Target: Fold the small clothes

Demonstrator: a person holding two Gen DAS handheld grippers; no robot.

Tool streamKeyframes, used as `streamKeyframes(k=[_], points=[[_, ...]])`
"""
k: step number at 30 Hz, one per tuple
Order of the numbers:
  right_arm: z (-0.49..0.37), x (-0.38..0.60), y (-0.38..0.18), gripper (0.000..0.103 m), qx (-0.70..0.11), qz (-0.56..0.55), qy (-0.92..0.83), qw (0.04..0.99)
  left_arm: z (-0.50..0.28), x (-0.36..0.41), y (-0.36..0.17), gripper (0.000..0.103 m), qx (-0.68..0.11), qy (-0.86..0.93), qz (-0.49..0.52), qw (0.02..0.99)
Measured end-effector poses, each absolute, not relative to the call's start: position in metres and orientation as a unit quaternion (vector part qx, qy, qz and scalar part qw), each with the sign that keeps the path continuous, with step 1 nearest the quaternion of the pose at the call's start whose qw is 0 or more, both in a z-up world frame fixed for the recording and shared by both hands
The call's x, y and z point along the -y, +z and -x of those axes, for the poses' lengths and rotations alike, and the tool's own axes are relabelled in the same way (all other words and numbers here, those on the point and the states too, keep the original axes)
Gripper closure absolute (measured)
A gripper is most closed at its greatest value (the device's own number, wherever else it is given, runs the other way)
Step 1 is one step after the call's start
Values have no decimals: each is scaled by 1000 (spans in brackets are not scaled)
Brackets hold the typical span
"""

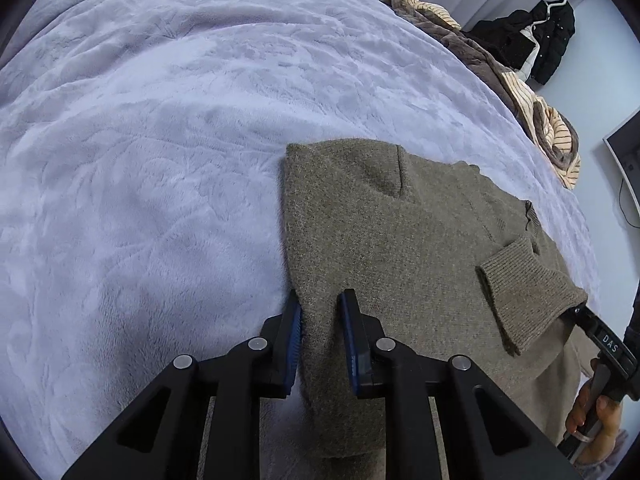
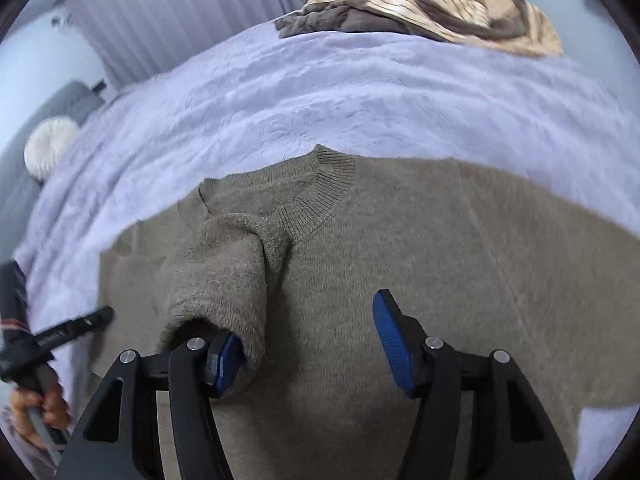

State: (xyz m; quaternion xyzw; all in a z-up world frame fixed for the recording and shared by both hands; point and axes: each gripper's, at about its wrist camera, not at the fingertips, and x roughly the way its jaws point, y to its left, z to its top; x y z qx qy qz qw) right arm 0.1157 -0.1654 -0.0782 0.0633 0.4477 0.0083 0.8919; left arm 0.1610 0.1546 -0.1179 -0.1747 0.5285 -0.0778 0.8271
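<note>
An olive-brown knit sweater (image 1: 384, 232) lies on the lavender plush blanket (image 1: 160, 140). Its left side is folded in, with a straight edge on the left. The ribbed sleeve cuff (image 1: 520, 292) lies across the body. My left gripper (image 1: 320, 308) straddles the sweater's folded left edge, jaws partly open with knit between them. In the right wrist view the sweater (image 2: 400, 248) shows its ribbed collar (image 2: 320, 196). My right gripper (image 2: 308, 332) is wide open just above it. The sleeve cuff (image 2: 224, 280) drapes over its left finger (image 2: 224, 356).
A pile of striped beige and brown clothes (image 1: 536, 104) lies along the bed's far edge, also in the right wrist view (image 2: 440, 12). A black jacket (image 1: 548, 40) hangs by the wall. A white fluffy cushion (image 2: 50, 146) sits at the bed's left.
</note>
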Motion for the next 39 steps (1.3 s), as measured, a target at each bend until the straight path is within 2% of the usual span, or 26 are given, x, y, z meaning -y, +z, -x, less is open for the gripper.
streamKeyframes(k=[2, 4, 7, 9, 11, 12, 13, 14, 20, 24, 27, 28, 29, 31, 34, 39], points=[[-105, 183, -63, 39, -398, -117, -3, 910, -161, -155, -120, 82, -528, -82, 178, 826], [-86, 224, -61, 39, -352, -260, -15, 899, -161, -154, -121, 82, -527, -92, 180, 825], [-57, 268, -98, 39, -339, -448, -58, 825, -160, -151, -120, 82, -526, -83, 172, 828], [-40, 283, -113, 38, -322, -488, -80, 807, -160, -151, -119, 80, -525, -85, 170, 829], [-28, 292, -113, 38, -315, -504, -78, 800, -160, -156, -119, 62, -526, -87, 186, 826], [-26, 292, -112, 38, -316, -509, -70, 797, -160, -159, -119, 42, -522, -96, 200, 823], [-25, 289, -109, 37, -322, -514, -47, 794, -159, -162, -116, 28, -515, -100, 215, 824], [-27, 281, -105, 36, -330, -516, -12, 791, -159, -164, -114, 25, -509, -96, 219, 827], [-57, 124, -103, 36, -450, -433, 219, 749, -158, -183, -97, 25, -502, -72, 211, 836], [-79, 41, -131, 36, -497, -428, 240, 716, -134, -218, -82, 25, -487, -45, 212, 846], [-92, 13, -148, 39, -501, -439, 225, 711, -110, -245, -75, 25, -473, -32, 217, 854], [-92, 7, -150, 45, -495, -440, 222, 715, -103, -252, -75, 25, -470, -28, 218, 855], [-96, 2, -150, 66, -489, -444, 219, 718, -97, -258, -75, 25, -470, -23, 219, 855], [-101, -9, -151, 91, -481, -460, 219, 714, -86, -267, -75, 25, -468, -17, 218, 856], [-105, -30, -146, 91, -473, -447, 223, 725, -77, -272, -77, 25, -464, -12, 212, 860], [-97, -42, -169, 91, -495, -426, 197, 731, -73, -262, -90, 25, -479, -8, 208, 853]])
